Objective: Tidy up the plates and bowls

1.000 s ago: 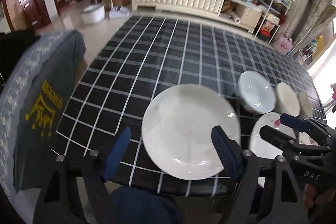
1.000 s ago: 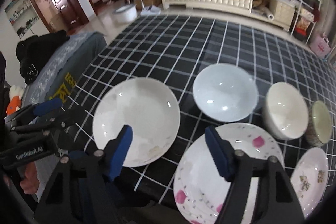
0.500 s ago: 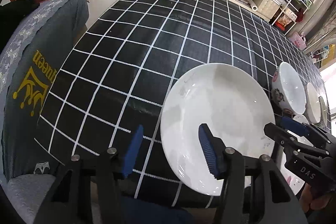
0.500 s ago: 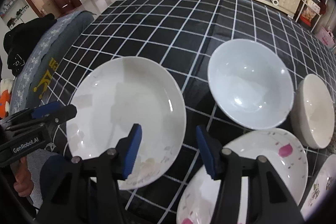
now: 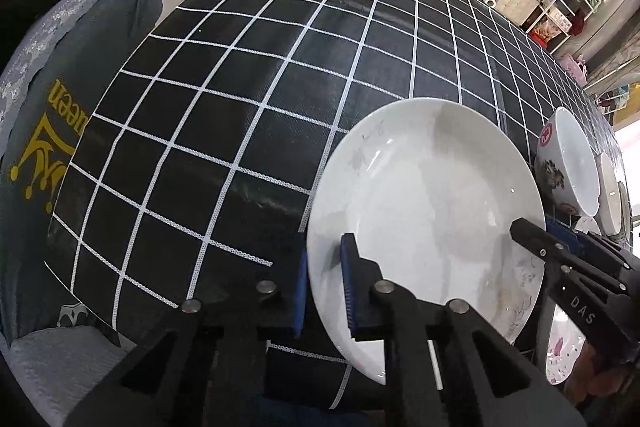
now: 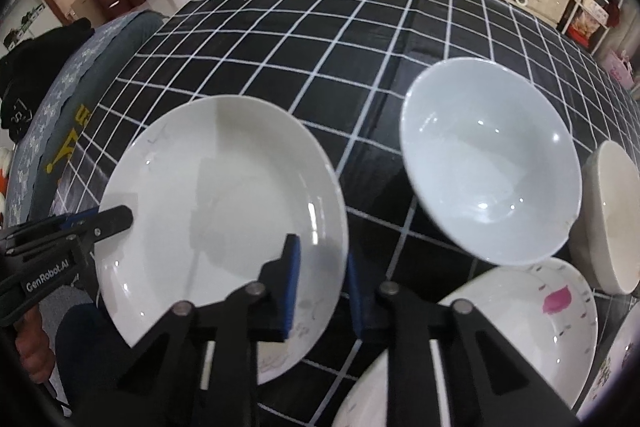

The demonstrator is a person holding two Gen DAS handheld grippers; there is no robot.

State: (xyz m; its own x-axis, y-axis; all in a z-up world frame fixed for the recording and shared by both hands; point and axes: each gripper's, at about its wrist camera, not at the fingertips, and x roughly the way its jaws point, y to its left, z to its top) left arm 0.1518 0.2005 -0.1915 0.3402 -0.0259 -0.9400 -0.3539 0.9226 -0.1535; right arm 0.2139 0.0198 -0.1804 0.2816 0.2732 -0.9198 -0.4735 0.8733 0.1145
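Black cloth with a white grid (image 5: 248, 75) covers the table in the left wrist view, and a plain white round ceramic plate (image 5: 432, 211) lies flat on it near the front edge. The left gripper (image 5: 324, 287) points steeply down over the plate's left rim. Its jaws have just been closing and now straddle that rim: one blue pad sits outside, down by the cloth, and the other lies over the plate's inner slope, so the rim is pinched between them. The right gripper (image 5: 528, 227) reaches in over the opposite side of the same plate. A white bowl with a dark pattern outside (image 5: 568, 163) stands just beyond to the right.

From the right wrist view, the same plate (image 6: 224, 211) lies left of centre, and the right gripper (image 6: 322, 291) has its jaws across the plate's right rim; they too have just been closing, with the rim between the blue pads. The left gripper (image 6: 120, 217) bites the far left rim. Each hand holds one side, so any lift likely depends on both rising evenly. A pale blue-white bowl (image 6: 488, 159) sits clear to the right, and a white plate with pink flowers (image 6: 520, 323) lies just right of the jaws.
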